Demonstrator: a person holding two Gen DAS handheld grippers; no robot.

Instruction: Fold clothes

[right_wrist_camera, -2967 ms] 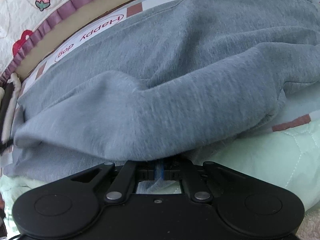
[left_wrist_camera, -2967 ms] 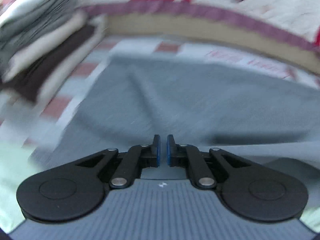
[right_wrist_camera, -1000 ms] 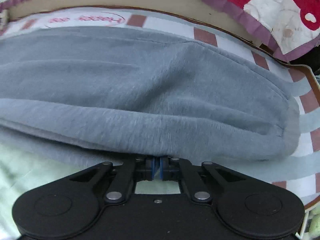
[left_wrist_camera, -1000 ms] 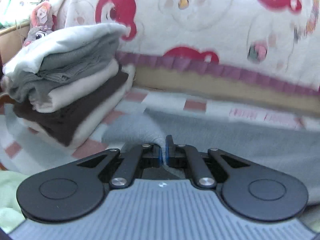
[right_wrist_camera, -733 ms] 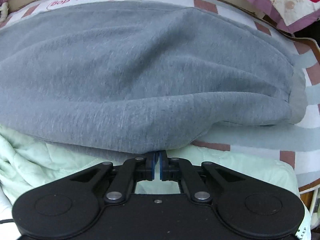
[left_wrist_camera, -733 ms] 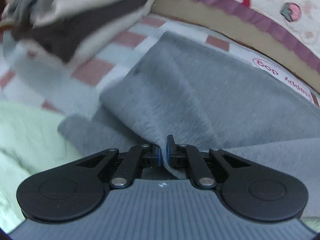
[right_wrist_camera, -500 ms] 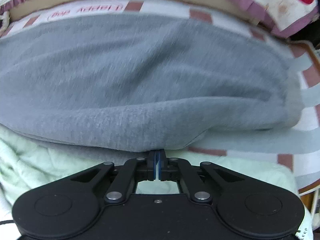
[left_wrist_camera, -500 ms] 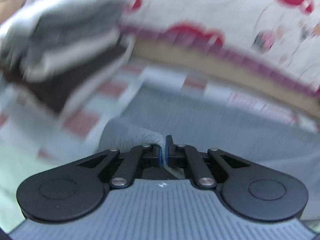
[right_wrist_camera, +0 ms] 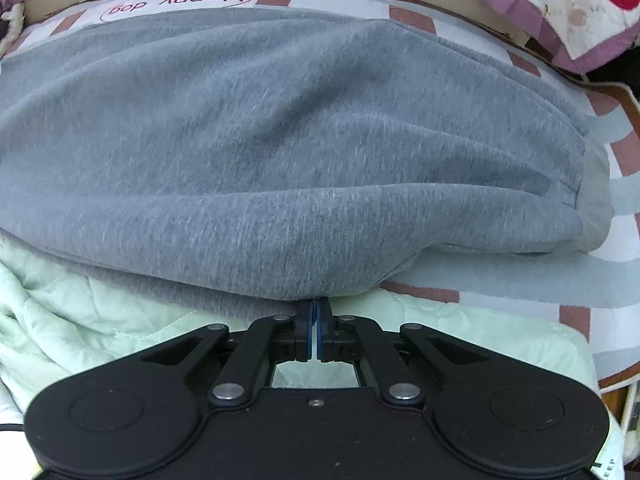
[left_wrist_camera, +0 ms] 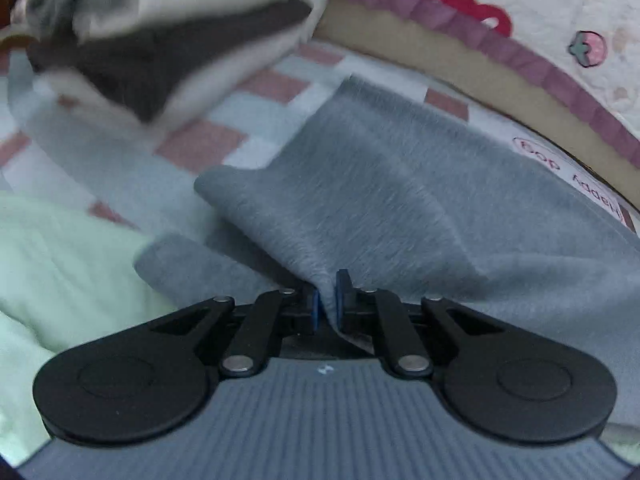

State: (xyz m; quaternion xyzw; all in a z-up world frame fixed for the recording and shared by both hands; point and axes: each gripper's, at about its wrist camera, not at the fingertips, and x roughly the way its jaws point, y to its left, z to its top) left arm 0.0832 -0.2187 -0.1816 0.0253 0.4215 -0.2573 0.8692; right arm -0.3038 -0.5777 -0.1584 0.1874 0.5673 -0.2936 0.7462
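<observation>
A: Since a second ago the left tool has dipped from facing the quilted wall down toward the bed; its jaws are opening, with a pinch of the soft grey fleece garment still between the pads.

B: And the right tool?

A: Closed tight on the garment's near edge, just above the pale green quilted blanket.

B: Where does the garment lie?

A: Doubled over across the pink-and-white checked bedsheet, fold toward us. Farther back sits the stack of folded grey, cream and brown clothes.

B: Advice?

A: Release only once the corners meet, then smooth flat before the next fold.
</observation>
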